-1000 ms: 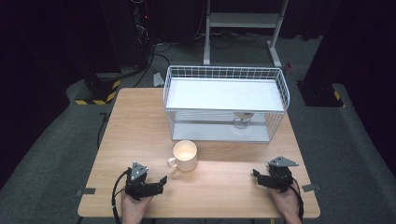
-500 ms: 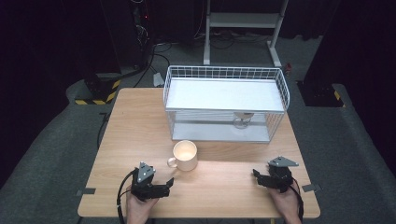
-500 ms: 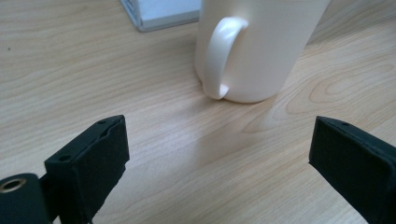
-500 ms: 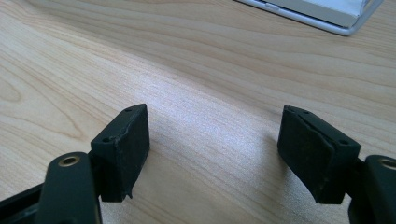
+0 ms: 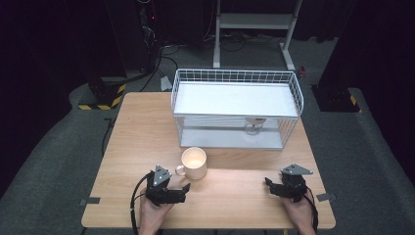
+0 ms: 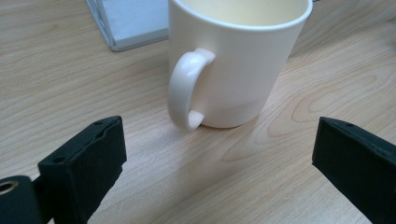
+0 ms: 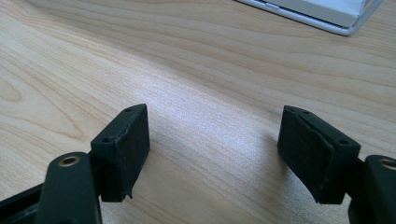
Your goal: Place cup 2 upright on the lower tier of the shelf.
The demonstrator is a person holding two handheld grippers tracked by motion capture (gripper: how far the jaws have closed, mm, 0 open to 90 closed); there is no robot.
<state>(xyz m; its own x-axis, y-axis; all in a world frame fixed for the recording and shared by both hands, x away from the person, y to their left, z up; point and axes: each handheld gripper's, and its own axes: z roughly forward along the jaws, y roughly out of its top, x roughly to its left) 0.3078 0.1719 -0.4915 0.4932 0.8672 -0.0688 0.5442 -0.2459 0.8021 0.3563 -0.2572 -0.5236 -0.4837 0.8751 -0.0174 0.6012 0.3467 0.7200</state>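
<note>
Since a second ago the left gripper [image 5: 185, 190] has turned toward the mug [image 5: 194, 163], jaws spread wide. The left gripper view shows the handle [image 6: 183, 90] facing it. The right gripper [image 5: 268, 183] rests released near the table's [image 5: 142, 132] front right corner, on dark flooring.

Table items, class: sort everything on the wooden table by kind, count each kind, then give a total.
Mugs: 1, the cream mug
Wire racks: 1, the white wire rack
Small objects on the rack's lower shelf: 1, kind unclear
Handheld grippers: 2, left gripper, right gripper
Total: 5
</note>
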